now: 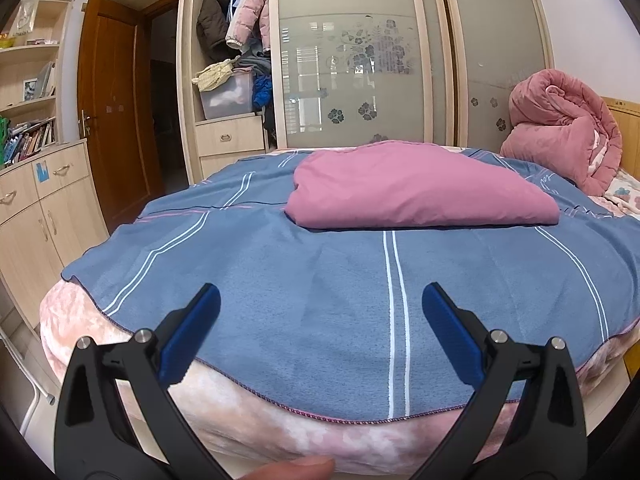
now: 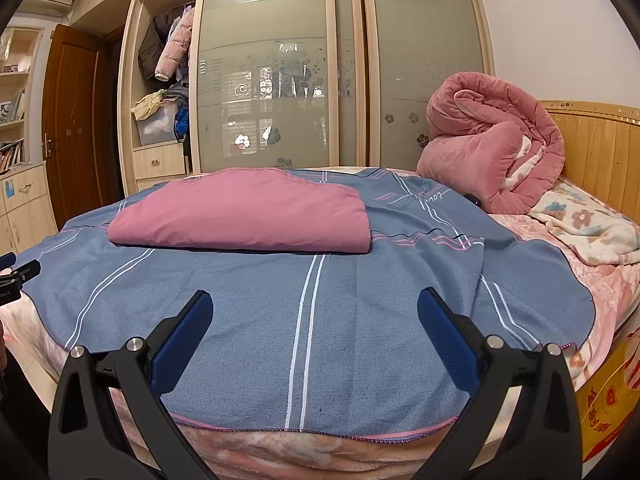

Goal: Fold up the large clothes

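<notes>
A pink garment lies folded into a flat block on a blue striped cloth spread over the bed. My left gripper hovers open above the cloth's near edge, well short of the garment, with nothing between its blue pads. My right gripper is also open and empty, over the near part of the blue cloth, with the garment ahead and slightly left. The tip of the left gripper shows at the left edge of the right wrist view.
A rolled pink quilt sits by the wooden headboard at the right, beside a floral blanket. Behind the bed stands a wardrobe with sliding doors. Cabinets and an open door are at the left.
</notes>
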`<state>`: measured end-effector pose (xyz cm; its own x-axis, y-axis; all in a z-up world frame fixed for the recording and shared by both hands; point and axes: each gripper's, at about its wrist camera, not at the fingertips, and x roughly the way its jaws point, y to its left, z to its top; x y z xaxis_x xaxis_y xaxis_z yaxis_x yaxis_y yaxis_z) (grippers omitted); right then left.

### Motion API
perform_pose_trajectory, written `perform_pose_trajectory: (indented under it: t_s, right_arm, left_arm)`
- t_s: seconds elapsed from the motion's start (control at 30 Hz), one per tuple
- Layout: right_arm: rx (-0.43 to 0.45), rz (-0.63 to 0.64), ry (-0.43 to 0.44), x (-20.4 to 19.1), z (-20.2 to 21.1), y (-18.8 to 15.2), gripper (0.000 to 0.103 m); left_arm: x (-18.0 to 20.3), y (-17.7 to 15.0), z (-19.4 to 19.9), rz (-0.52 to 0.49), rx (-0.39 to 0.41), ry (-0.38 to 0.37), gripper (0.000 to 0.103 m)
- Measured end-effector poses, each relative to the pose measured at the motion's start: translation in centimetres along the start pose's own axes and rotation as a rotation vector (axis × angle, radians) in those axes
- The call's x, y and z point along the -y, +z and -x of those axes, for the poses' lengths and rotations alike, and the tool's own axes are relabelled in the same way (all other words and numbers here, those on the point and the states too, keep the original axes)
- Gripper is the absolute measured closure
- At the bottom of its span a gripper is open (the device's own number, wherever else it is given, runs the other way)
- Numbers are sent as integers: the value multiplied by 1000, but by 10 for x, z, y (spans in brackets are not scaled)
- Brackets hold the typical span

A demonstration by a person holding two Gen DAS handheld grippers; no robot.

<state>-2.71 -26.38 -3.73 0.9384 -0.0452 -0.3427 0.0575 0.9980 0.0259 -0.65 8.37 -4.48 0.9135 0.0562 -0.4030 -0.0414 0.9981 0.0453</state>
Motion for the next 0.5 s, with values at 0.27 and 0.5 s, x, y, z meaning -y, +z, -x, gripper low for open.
perform_pose_trajectory:
  t_s: [0.27, 0.5]
  right_arm:
    - [-1, 1, -1, -1, 0, 0, 1]
    - [-5, 6, 3, -2, -3, 0, 1]
  left_arm:
    - [0, 1, -1, -2, 0, -7, 2]
    - [1, 0, -1, -4, -2, -16, 2]
